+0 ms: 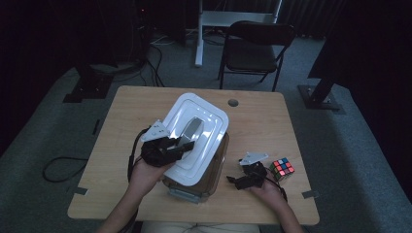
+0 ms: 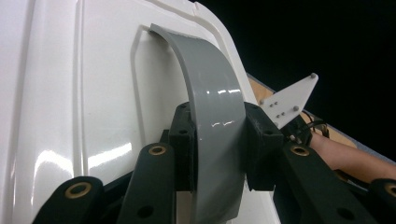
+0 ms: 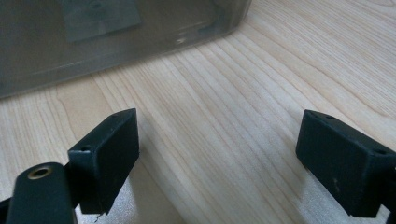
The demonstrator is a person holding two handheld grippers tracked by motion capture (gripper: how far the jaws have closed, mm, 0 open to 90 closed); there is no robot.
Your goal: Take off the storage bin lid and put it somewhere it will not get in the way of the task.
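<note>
The left gripper [image 1: 187, 144] is clenched on the grey handle [image 1: 192, 128] of the white lid [image 1: 206, 119]. In the left gripper view its two black pads press on either side of the curved grey strap [image 2: 217, 116], and the white top of the lid [image 2: 84, 93] spreads out to the left of it. From above, the lid is tilted, its far end higher, over the smoky clear box [image 1: 216, 170] that stands in the middle of the table [image 1: 136, 104], toward the near edge. The lid covers most of the box; the box's right wall and near end with its grey latch [image 1: 183, 194] show below it.

The right gripper [image 1: 233, 179] rests low over the table just right of the box, jaws wide apart and grasping nothing. In its own view the pads [image 3: 109, 149] stand released over bare wood [image 3: 224, 140], with the wall of the box [image 3: 93, 37] just beyond. A colour cube [image 1: 282, 168] sits on the table just right of the right gripper, near the right edge.
</note>
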